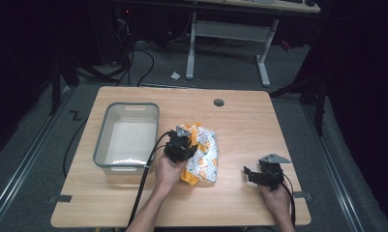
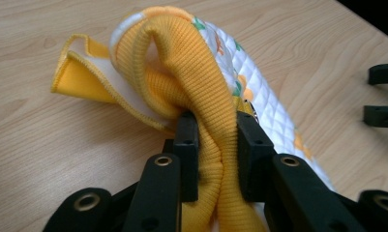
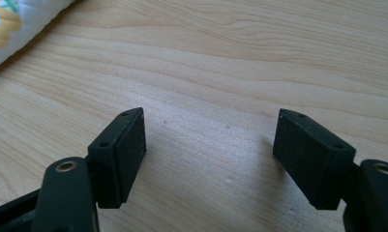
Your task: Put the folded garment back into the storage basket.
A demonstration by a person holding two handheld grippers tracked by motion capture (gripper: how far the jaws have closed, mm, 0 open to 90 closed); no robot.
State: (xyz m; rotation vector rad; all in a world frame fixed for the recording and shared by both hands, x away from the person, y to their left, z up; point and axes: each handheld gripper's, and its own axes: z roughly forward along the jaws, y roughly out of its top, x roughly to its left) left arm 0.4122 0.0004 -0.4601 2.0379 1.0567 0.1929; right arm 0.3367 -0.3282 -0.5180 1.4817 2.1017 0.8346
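Clamped hard on the yellow ribbed band (image 2: 201, 87) of the quilted garment (image 1: 202, 153), left gripper (image 2: 216, 140) with jaws nearly together and the knit bunched between the pads (image 2: 187, 145). Spread wide over bare wood, right gripper (image 3: 208, 154), holding nothing, well apart from the cloth. Crumpled near the middle of the table (image 1: 249, 121), the garment, just right of the grey bin (image 1: 127, 137), part of it raised at the grip, the rest likely resting on the wood. Judged the step in hand: a lift of the cloth toward the bin. Best done high and slow, grip kept firm, trailing hem cleared over the near rim before any release.
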